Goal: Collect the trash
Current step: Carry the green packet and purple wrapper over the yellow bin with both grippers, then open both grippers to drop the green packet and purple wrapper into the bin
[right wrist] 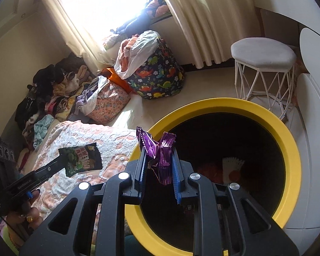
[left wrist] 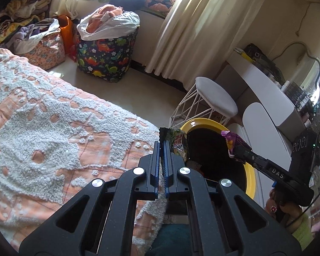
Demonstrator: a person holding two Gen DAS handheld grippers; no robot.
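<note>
Left claw [left wrist: 162, 147]: pressed together, pinching the edge of a green snack wrapper [left wrist: 178, 144] that sticks out past its tips.
Right claw [right wrist: 157, 160]: narrowly spread, gripping a crumpled purple foil wrapper [right wrist: 159, 149].
Yellow-rimmed bin [right wrist: 288, 140]: just ahead of and below both claws, some litter inside.
Bed [left wrist: 53, 117]: left of the left claw.
</note>
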